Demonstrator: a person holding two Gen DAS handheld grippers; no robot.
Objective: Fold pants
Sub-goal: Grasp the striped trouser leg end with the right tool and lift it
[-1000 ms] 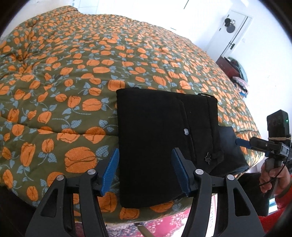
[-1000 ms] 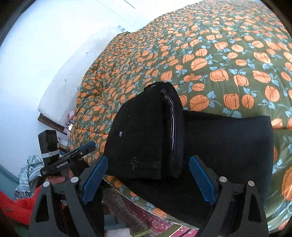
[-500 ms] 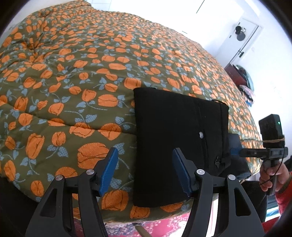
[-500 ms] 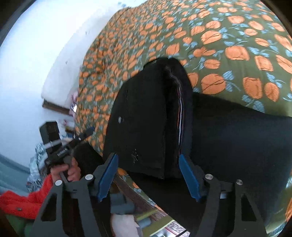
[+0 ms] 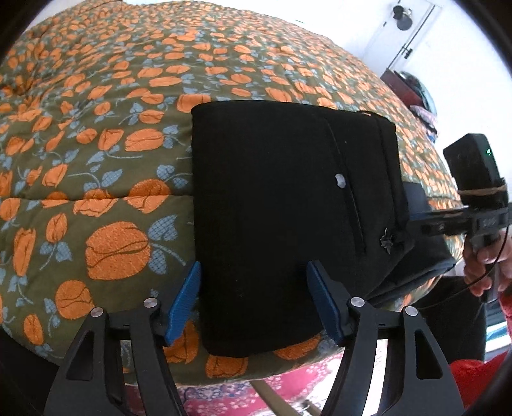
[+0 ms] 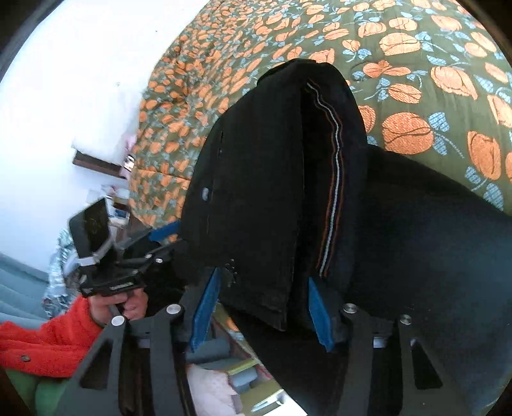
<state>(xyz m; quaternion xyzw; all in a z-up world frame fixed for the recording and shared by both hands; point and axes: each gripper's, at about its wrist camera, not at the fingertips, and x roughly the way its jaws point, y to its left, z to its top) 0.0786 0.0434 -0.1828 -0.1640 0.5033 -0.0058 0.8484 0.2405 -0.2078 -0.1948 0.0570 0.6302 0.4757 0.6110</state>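
Pants [image 5: 272,198]: black, folded into a thick rectangular stack, lying on the quilt at the bed's near edge. One corner overhangs that edge. Top layer shows a pocket slit with a small pale button [image 5: 340,180] and a dark metal charm [image 5: 386,240] near the waistband. In the right wrist view the pants [image 6: 256,192] show the open side of the fold, with an inner band striped orange, white and dark [image 6: 332,192] between the layers; a lower layer spreads flat beyond the stack.

Left gripper [image 5: 252,299]: blue-padded fingers spread wide, about as wide as the near end of the pants, one on each side of it. They hold nothing; whether the pads touch the cloth cannot be told. Seen from the right wrist view, the left gripper [image 6: 161,232] sits at the far side of the pants, held by a hand in a red sleeve [image 6: 48,339].

Right gripper [image 6: 260,308]: fingers apart, straddling the folded edge of the pants, thick cloth between them. Not clamped; contact of pads with cloth cannot be told. From the left wrist view, the right gripper [image 5: 412,208] meets the waistband side of the pants, a hand [image 5: 483,268] on its grip.

Quilt [image 5: 112,160]: olive, with orange flowers and blue leaves, under and around the pants.

Rug [image 5: 288,396]: red patterned, on the floor below the pants.

Door [image 5: 406,28]: white, far beyond the pants.
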